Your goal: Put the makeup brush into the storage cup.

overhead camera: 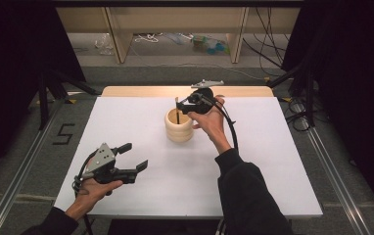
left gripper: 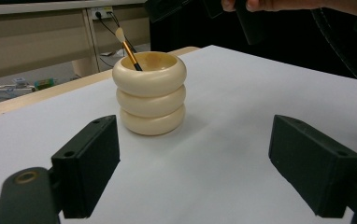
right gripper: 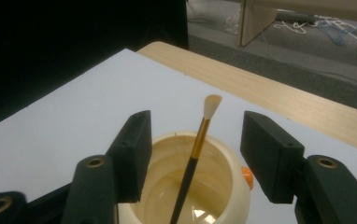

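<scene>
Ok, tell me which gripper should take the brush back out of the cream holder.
Right. The right gripper hangs open directly over the ribbed cream holder, jaws either side of the paintbrush. The left gripper sits open near the table's front edge, well short of it.

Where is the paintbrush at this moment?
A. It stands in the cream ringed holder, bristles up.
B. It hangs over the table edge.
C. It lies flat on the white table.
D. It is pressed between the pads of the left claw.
A. The paintbrush leans inside the cream ringed holder with its pale bristles on top; the right claw is open around it without touching, and the left claw is open and apart from it.
</scene>
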{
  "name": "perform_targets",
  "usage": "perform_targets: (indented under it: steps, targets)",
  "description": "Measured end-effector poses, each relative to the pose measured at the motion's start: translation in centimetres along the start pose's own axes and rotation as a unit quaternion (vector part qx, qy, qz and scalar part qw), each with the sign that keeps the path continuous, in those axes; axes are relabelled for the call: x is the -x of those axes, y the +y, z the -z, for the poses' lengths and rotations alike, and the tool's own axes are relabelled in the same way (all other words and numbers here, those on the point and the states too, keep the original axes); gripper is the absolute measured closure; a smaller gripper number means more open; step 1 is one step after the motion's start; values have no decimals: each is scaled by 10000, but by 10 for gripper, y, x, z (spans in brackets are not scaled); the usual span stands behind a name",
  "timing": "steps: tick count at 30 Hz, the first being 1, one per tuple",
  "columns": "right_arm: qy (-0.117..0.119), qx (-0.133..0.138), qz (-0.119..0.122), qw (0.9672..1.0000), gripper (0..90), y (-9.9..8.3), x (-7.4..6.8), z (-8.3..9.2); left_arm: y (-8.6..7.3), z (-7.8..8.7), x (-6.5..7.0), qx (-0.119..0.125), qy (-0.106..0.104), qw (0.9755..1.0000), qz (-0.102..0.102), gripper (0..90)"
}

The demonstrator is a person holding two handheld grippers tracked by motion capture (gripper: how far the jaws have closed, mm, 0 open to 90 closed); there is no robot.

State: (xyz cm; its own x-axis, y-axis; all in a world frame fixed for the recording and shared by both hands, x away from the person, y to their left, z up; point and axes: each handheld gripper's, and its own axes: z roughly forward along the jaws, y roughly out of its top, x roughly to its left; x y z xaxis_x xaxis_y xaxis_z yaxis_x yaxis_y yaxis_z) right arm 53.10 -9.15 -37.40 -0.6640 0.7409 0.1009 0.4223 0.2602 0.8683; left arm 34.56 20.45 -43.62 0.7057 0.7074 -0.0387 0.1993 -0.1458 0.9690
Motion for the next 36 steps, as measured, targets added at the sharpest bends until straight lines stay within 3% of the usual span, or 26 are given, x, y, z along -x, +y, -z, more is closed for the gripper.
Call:
perform_targets:
  steps: [13,15,16,19,23,26,29,31,36]
  targets:
    - [-32,321,95,9994,255,-1,1,35,0,0,-1,23,28,10000,8,161]
    - [-87,385,176,9991,242,-1,0,43,1,0,-3,78,57,9998,-152,160]
    - [-111,441,223,9987,238,0,-2,48,1,0,-2,87,19,10000,-24,161]
    - [-105,615,347,9974,235,0,-4,60,0,0,-1,42,52,10000,14,161]
    - [64,719,253,9971,226,-9,-3,75,1,1,-2,59,71,10000,0,161]
    - [71,796,278,9964,224,-19,0,83,1,1,-3,54,74,10000,4,161]
    - [-18,703,314,9970,204,-25,3,92,1,1,-3,59,76,10000,-22,161]
    - [-35,865,306,9958,213,-28,5,97,1,1,-3,86,88,9999,16,161]
    - [20,907,337,9953,187,-39,4,107,2,2,-3,119,111,9998,68,161]
